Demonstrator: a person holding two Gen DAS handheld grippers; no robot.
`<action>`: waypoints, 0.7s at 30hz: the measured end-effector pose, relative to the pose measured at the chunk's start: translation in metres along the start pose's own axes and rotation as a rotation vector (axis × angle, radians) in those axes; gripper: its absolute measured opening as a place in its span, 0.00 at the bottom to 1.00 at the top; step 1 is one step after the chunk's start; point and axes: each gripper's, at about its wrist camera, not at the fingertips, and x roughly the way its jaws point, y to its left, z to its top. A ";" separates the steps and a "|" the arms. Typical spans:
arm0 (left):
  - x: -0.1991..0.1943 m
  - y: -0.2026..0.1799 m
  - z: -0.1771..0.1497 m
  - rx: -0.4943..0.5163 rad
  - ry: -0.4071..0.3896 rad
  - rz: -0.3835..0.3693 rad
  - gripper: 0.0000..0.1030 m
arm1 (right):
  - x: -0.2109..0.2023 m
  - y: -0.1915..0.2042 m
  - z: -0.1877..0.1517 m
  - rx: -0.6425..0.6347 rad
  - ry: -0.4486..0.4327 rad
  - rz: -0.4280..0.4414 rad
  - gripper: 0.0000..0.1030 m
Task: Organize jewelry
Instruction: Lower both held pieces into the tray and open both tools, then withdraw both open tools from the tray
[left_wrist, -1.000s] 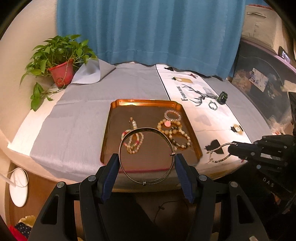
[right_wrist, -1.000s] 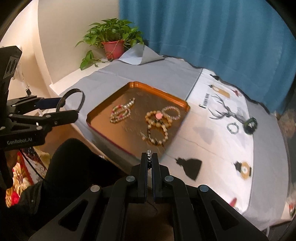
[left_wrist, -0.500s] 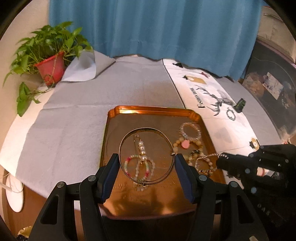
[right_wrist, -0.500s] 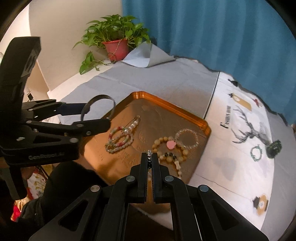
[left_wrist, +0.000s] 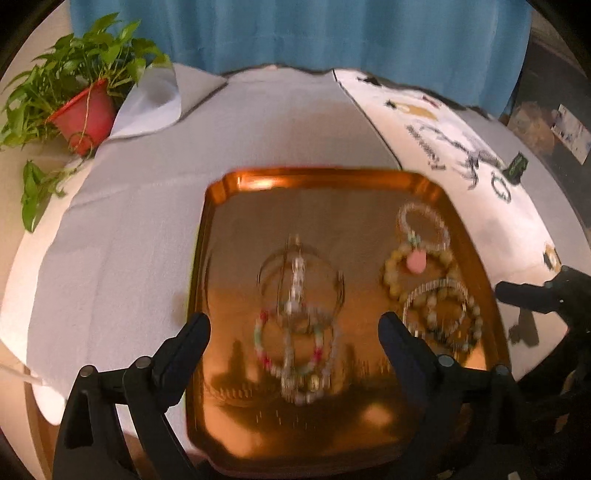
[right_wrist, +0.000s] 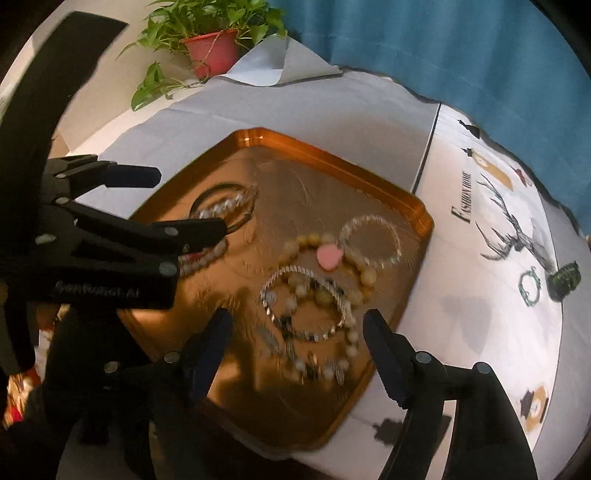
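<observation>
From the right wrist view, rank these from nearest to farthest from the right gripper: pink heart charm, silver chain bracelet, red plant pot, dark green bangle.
From the right gripper:
1. Silver chain bracelet, on the tray just ahead of its fingers.
2. Pink heart charm, mid-tray.
3. Dark green bangle, off to the right on the printed cloth.
4. Red plant pot, far left corner.

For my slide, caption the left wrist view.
Open left claw above thin metal bangle on copper-coloured tray.

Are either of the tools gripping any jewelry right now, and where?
No. The left tool and right tool have just opened; the bangle and silver bracelet lie on the tray.
</observation>
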 end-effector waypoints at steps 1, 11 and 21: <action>-0.003 0.000 -0.006 -0.009 0.003 0.003 0.88 | -0.003 0.000 -0.006 0.004 0.006 0.001 0.72; -0.072 -0.021 -0.079 -0.125 -0.019 -0.014 0.88 | -0.068 0.008 -0.063 0.083 -0.043 -0.074 0.72; -0.134 -0.056 -0.145 -0.113 -0.082 0.018 0.88 | -0.142 0.038 -0.117 0.101 -0.162 -0.124 0.72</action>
